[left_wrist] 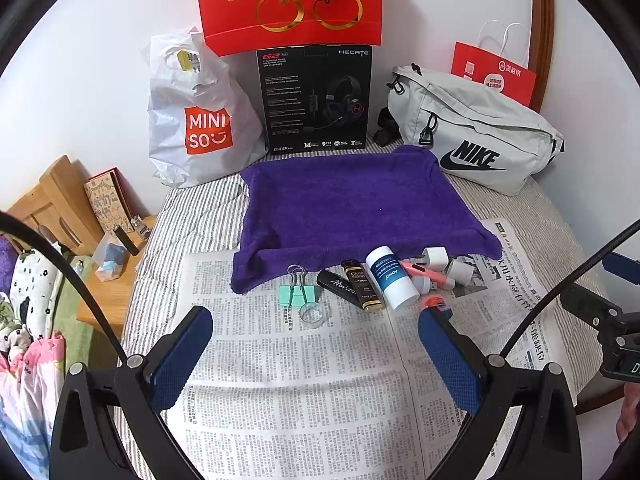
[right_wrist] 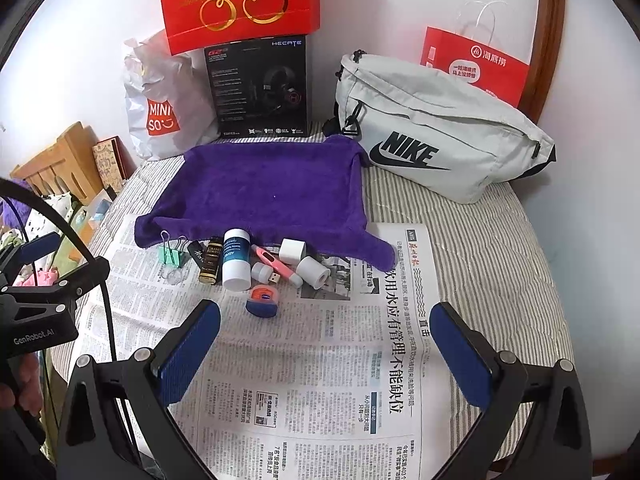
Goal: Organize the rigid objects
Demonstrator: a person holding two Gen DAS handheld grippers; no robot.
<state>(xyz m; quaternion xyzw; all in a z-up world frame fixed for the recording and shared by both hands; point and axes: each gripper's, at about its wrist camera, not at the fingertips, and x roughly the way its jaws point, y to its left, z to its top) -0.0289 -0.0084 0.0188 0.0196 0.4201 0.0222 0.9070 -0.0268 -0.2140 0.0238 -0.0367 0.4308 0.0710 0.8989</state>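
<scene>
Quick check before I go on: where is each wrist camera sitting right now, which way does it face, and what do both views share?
Left wrist: on the left gripper, above the newspaper, facing the wall; its open fingers show, the right gripper at the right edge.
Right wrist: on the right gripper, further right, same heading; open fingers, the left gripper and a hand at left.
Shared: purple towel, white bottle, green clip, grey bag.

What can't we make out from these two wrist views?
- Orange-lidded case: in the left wrist view, mostly behind the left gripper's right finger.
- Clear ring: faint against the newspaper in the right wrist view.
- Red cherry bag: top cut off by the frame edge in both views.
- White chargers: partly tucked under the purple towel edge.
</scene>
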